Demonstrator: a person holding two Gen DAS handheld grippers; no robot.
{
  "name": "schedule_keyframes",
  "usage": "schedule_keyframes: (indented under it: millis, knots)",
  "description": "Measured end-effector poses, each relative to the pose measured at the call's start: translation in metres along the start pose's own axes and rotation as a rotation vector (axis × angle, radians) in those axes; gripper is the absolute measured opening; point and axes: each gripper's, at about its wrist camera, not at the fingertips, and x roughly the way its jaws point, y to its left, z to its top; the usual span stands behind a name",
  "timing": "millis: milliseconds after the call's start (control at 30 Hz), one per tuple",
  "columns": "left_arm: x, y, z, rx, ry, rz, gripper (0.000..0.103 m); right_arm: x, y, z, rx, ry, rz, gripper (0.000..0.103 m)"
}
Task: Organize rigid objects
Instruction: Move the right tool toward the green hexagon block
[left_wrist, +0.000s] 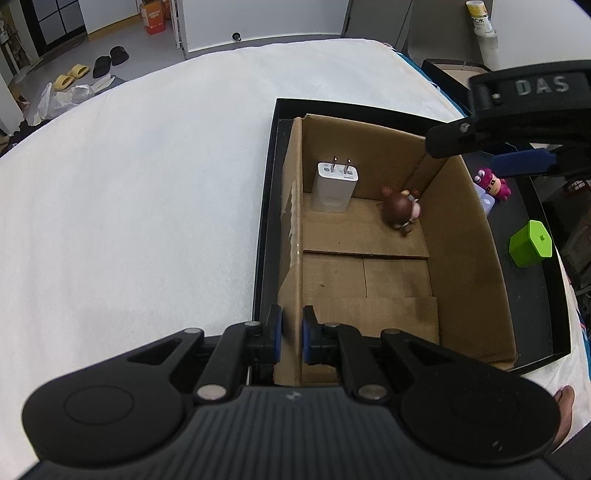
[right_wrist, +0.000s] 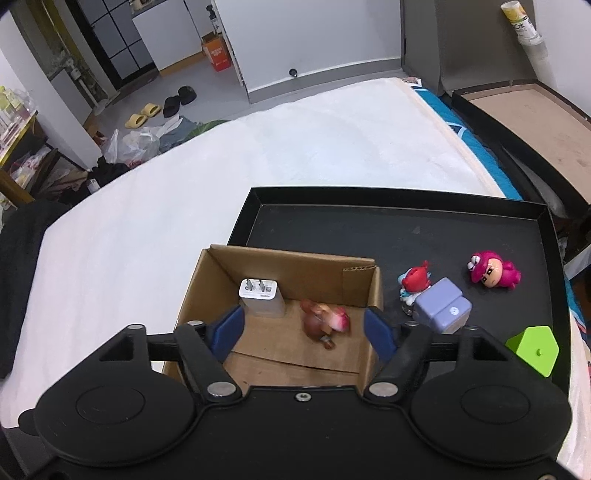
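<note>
Your left gripper (left_wrist: 291, 338) clamps the box (left_wrist: 293, 221) wall; right gripper (right_wrist: 308, 328) gapes over the blurred bear (right_wrist: 325, 321).

A cardboard box (right_wrist: 284, 266) is set in the left part of a tray (right_wrist: 406, 221), which rests on a bed (right_wrist: 221, 177). A charger (right_wrist: 260, 297) and a bear figure (right_wrist: 323, 321) are contained in the box. To its right, three figures, among them a doll (right_wrist: 493, 271), and a block (right_wrist: 533, 349) are spread on the tray.

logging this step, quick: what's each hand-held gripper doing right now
Left hand-held gripper: shut on the cardboard box wall.
Right hand-held gripper: open, holding nothing; the brown figure lies in the box below it.
</note>
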Motion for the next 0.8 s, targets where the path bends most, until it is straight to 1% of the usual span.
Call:
schedule_keyframes:
  millis: [133,233,300,433,600,733,800]
  knots:
    - [0.000,0.000,-0.001,-0.003,0.000,0.002,0.009,-0.005,-0.003,0.001,0.005,-0.004,0.012,0.075]
    - [0.001,0.000,-0.001,-0.007,0.001,0.004,0.009,-0.009,-0.005,0.001,0.003,0.007,0.022,0.081]
    - [0.002,0.000,-0.001,-0.007,0.002,0.006,0.009,-0.011,-0.006,0.001,-0.008,0.024,0.023,0.086]
    - [0.003,-0.001,-0.001,-0.007,0.004,0.010,0.009,-0.018,-0.010,-0.003,-0.025,0.042,0.028,0.089]
    - [0.003,-0.001,0.000,-0.011,0.004,0.012,0.009,-0.029,-0.022,-0.009,-0.026,0.025,0.012,0.089]
    - [0.004,-0.002,-0.001,-0.008,0.004,0.015,0.009,-0.037,-0.041,-0.013,0.021,-0.003,-0.003,0.092]
    - [0.004,-0.002,-0.001,-0.006,0.003,0.016,0.009,-0.041,-0.052,-0.015,0.034,-0.031,-0.021,0.098]
